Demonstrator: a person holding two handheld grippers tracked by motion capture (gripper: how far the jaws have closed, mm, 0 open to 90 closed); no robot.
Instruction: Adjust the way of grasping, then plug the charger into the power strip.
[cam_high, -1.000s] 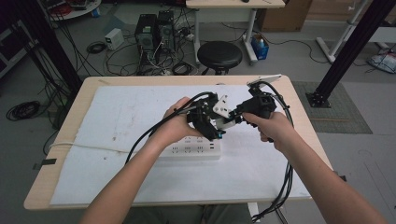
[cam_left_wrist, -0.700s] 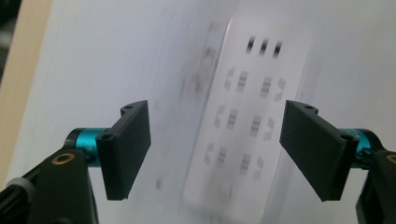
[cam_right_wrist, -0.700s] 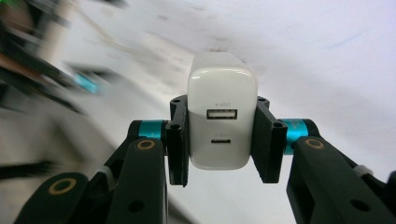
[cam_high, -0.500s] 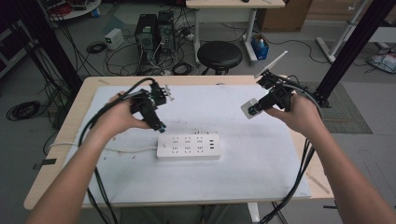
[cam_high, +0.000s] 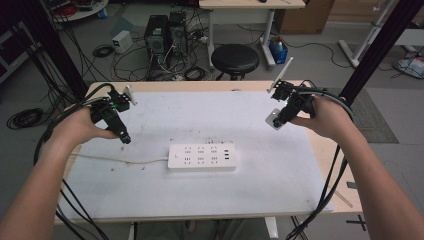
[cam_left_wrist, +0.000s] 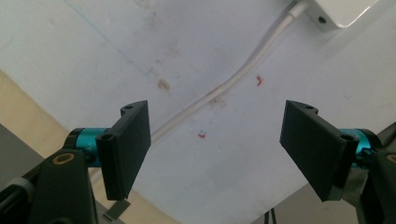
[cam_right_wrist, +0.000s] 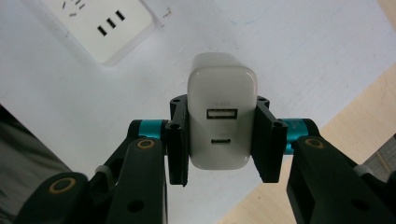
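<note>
White paper covers the table (cam_high: 150, 195), on which a white power strip (cam_high: 201, 156) lies near the centre, its cord (cam_high: 120, 160) trailing off toward 9 o'clock. The right gripper (cam_high: 276, 121), held above the table at about 2 o'clock of the strip, is closed on a white USB charger (cam_right_wrist: 222, 133); in the right gripper view the charger is seen clamped on both flanks by the fingers (cam_right_wrist: 177, 140), its port face turned to the camera. The left gripper (cam_high: 125, 139) is held at about 10 o'clock of the strip, its fingers (cam_left_wrist: 126, 147) spread wide and empty over the cord.

The step in hand is judged to be the plugging of the charger into the strip. The charger would best be brought across toward 8 o'clock, its prongs, which are hidden here, squared to a free socket and pressed straight down. The strip is light and would probably slide, so it could be steadied by the empty gripper.

Nothing stands between charger and strip. Beyond the table at 12 o'clock, a black stool (cam_high: 235, 59), computer towers (cam_high: 165, 32) and loose floor cables are seen, well clear of the work.
</note>
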